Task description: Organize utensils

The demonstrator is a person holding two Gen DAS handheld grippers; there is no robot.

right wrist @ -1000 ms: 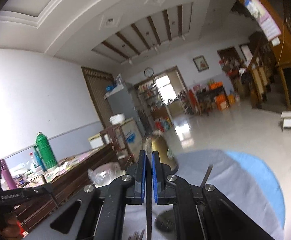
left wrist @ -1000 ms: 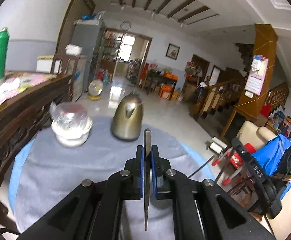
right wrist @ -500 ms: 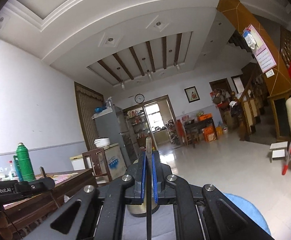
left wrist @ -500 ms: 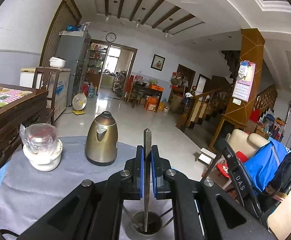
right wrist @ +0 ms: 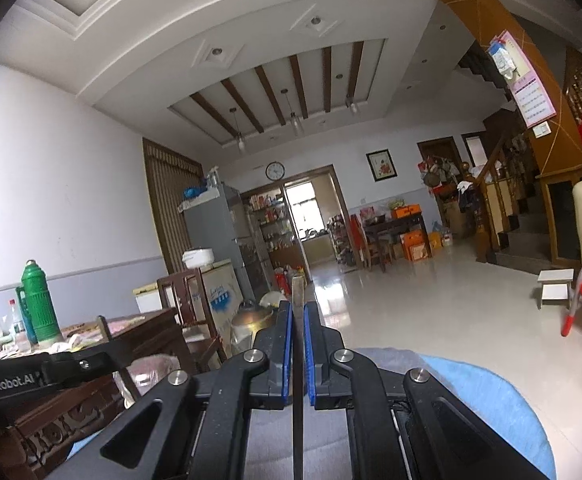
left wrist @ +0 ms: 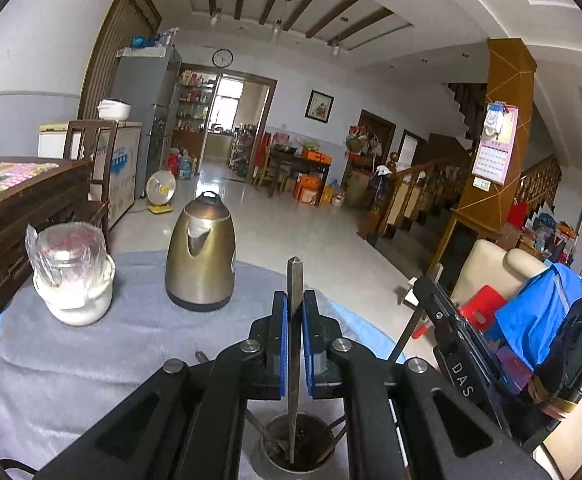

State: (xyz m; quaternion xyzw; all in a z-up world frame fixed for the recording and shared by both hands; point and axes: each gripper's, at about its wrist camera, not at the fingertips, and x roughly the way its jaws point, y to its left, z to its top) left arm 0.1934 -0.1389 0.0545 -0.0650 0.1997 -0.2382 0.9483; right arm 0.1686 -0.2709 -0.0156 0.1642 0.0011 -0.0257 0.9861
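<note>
Gripping one thin metal utensil each, both of my tools have their blue-padded jaws pressed tight on the shaft. My left gripper (left wrist: 295,312) pinches a flat metal utensil (left wrist: 294,280) that stands upright, its blunt top poking above the jaws and its lower end reaching down into a round metal holder (left wrist: 297,446) directly below them, where other utensils lean against the rim. Ahead of the jaws and to their left stand a brass-coloured kettle (left wrist: 201,254) and, further left, a plastic-wrapped glass jar (left wrist: 71,268), both on the grey cloth (left wrist: 71,368) covering the table. To the right of the jaws the other tool's black body bears the letters "DAS".

My right gripper (right wrist: 298,328) is closed on a second utensil (right wrist: 297,292), likewise upright, its top just above the pads and its shaft running down out of view. It points roughly level across the room, while the left tilts slightly downward. Left of these jaws the other tool's body reads "GenRobot.AI". Beyond it, on a dark wooden sideboard (right wrist: 139,332), stands a green thermos (right wrist: 39,300).
</note>
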